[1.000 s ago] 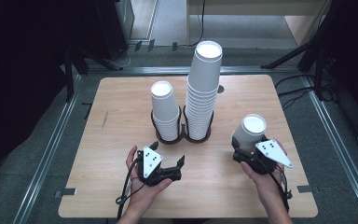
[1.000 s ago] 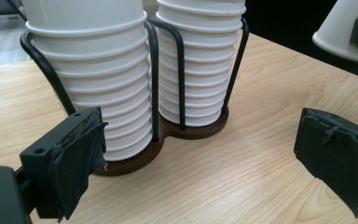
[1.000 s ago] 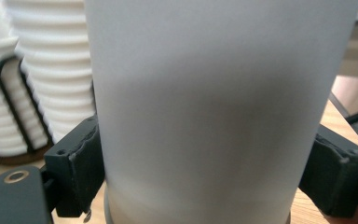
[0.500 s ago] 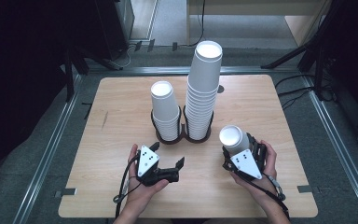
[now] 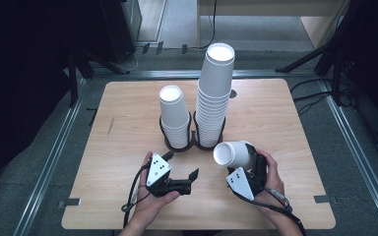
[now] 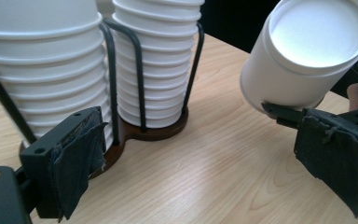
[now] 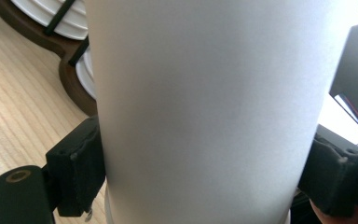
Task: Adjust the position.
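A single white paper cup (image 5: 234,154) lies tilted on its side, mouth toward the left, with my right gripper (image 5: 250,161) shut on its wall. In the right gripper view the cup (image 7: 205,107) sits between both pads (image 7: 81,168), and the jaws have just closed a little further on it. My left gripper (image 5: 189,181) rests open on the table near the front with nothing between its jaws. In the left gripper view (image 6: 207,163) the held cup (image 6: 303,51) hangs at the upper right. A short cup stack (image 5: 174,115) and a tall one (image 5: 215,93) stand in a black wire holder (image 5: 177,146).
The wooden table (image 5: 128,103) has bare surface to the left, right and front of the holder. The holder's dark round base (image 6: 140,133) lies just ahead of the left gripper. Dark floor, metal rails and stands surround the table.
The right gripper has carried the cup left and down toward the front of the table and tipped it from upright onto its side. The left gripper has stayed put.
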`<move>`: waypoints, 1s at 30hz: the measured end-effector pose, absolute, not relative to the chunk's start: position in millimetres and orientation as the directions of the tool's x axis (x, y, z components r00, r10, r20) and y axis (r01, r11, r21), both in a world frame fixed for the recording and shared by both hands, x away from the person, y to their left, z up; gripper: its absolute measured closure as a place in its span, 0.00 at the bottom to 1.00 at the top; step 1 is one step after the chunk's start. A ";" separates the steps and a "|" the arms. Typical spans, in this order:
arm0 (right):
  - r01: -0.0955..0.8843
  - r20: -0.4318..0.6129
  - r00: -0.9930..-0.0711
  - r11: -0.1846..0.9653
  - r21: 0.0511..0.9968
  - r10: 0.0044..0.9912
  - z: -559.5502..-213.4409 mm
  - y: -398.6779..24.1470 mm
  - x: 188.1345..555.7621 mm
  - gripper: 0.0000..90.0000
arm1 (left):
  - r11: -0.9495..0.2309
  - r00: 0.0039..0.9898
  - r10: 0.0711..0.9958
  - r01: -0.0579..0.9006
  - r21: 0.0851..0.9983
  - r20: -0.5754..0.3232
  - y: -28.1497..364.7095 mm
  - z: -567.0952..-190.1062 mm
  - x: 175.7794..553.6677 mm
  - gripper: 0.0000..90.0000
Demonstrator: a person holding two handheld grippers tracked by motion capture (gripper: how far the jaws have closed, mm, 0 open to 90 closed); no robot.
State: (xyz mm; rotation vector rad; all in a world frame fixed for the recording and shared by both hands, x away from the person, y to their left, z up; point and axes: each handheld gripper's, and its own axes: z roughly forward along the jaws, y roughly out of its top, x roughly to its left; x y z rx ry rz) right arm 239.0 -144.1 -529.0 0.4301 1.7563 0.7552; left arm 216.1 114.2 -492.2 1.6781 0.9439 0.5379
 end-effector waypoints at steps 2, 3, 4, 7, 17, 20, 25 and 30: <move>-0.098 -0.736 -0.301 0.747 0.657 0.607 -529.2 -142.0 236.8 0.15 | -0.101 0.592 0.798 0.314 0.944 -0.112 113.0 -491.9 216.3 0.03; -0.109 -0.749 -0.292 0.757 0.644 0.595 -529.3 -141.3 236.3 0.15 | -0.098 0.598 0.793 0.316 0.944 -0.118 112.3 -491.5 216.5 0.03; -0.116 -0.757 -0.289 0.764 0.635 0.586 -530.0 -140.1 234.9 0.15 | -0.096 0.605 0.786 0.316 0.944 -0.123 111.6 -491.2 216.8 0.03; -0.154 -0.810 -0.268 0.807 0.570 0.521 -531.2 -136.1 230.3 0.16 | -0.105 0.638 0.760 0.307 0.946 -0.123 106.0 -489.7 217.0 0.03; -0.203 -0.846 -0.277 0.833 0.515 0.456 -533.6 -128.3 221.9 0.17 | -0.161 0.708 0.700 0.285 0.945 -0.095 92.0 -491.4 211.2 0.03; -0.225 -0.855 -0.279 0.836 0.500 0.437 -534.0 -124.6 219.7 0.17 | -0.169 0.725 0.682 0.283 0.944 -0.095 90.6 -491.5 209.6 0.03; -0.256 -0.865 -0.290 0.838 0.482 0.410 -534.8 -117.5 214.6 0.18 | -0.189 0.740 0.668 0.278 0.942 -0.084 88.0 -492.1 207.6 0.03; -0.282 -0.870 -0.307 0.837 0.470 0.385 -537.0 -111.1 210.7 0.18 | -0.195 0.743 0.664 0.280 0.940 -0.083 85.7 -492.7 206.9 0.05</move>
